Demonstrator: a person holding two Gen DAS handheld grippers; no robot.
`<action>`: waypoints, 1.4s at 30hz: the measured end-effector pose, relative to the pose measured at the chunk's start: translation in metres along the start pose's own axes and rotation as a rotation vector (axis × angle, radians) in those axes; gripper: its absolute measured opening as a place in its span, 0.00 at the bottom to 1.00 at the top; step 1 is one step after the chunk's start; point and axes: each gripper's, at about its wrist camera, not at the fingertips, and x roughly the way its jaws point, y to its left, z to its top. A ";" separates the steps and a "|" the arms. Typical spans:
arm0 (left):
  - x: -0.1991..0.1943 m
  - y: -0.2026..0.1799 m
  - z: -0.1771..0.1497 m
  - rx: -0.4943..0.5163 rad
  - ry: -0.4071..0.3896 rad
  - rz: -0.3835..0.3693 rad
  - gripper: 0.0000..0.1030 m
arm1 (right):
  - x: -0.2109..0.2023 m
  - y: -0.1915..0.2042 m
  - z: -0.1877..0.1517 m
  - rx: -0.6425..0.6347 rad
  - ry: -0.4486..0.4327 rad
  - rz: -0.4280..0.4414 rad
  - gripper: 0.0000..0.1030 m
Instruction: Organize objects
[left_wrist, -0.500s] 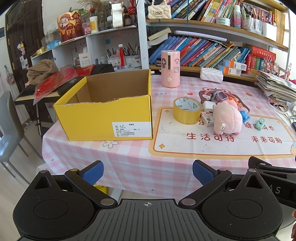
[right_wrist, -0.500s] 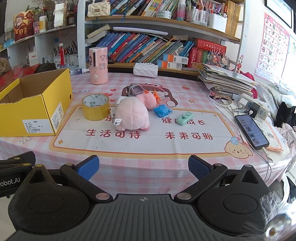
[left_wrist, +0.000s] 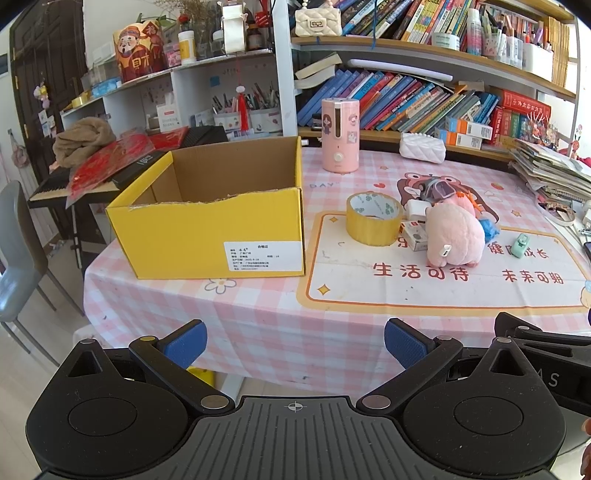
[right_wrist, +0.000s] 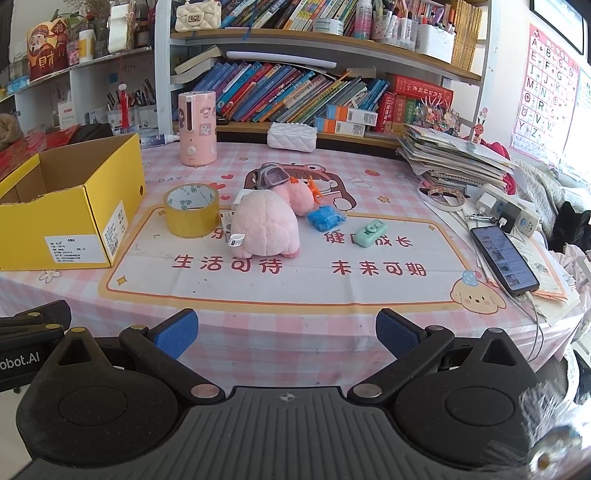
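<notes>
An open yellow cardboard box (left_wrist: 221, 229) (right_wrist: 66, 221) stands on the table's left part; what shows of its inside is bare. To its right lie a yellow tape roll (left_wrist: 373, 219) (right_wrist: 191, 215), a pink plush toy (left_wrist: 456, 240) (right_wrist: 266, 225), a small white box (left_wrist: 415, 236), a blue crumpled item (right_wrist: 325, 218), a small green gadget (right_wrist: 369, 232) (left_wrist: 520, 245) and a grey-purple item (right_wrist: 271, 176). My left gripper (left_wrist: 295, 341) and right gripper (right_wrist: 286, 332) are open and empty, held before the table's front edge.
A pink cylinder appliance (left_wrist: 340, 134) and a white quilted pouch (right_wrist: 291, 136) stand at the back by the bookshelf. A stack of papers (right_wrist: 454, 158), a power strip (right_wrist: 513, 216) and a phone (right_wrist: 504, 260) lie at the right. A grey chair (left_wrist: 18, 251) is at the left.
</notes>
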 end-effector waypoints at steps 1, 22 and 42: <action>0.000 0.000 0.000 0.000 0.000 0.000 1.00 | 0.000 0.000 0.000 0.000 0.000 0.000 1.00; 0.002 0.003 -0.001 -0.010 0.008 -0.005 1.00 | 0.001 0.001 -0.001 -0.004 0.002 -0.002 1.00; 0.004 0.001 0.005 -0.001 0.012 -0.034 1.00 | 0.004 0.002 0.000 0.001 0.002 -0.016 1.00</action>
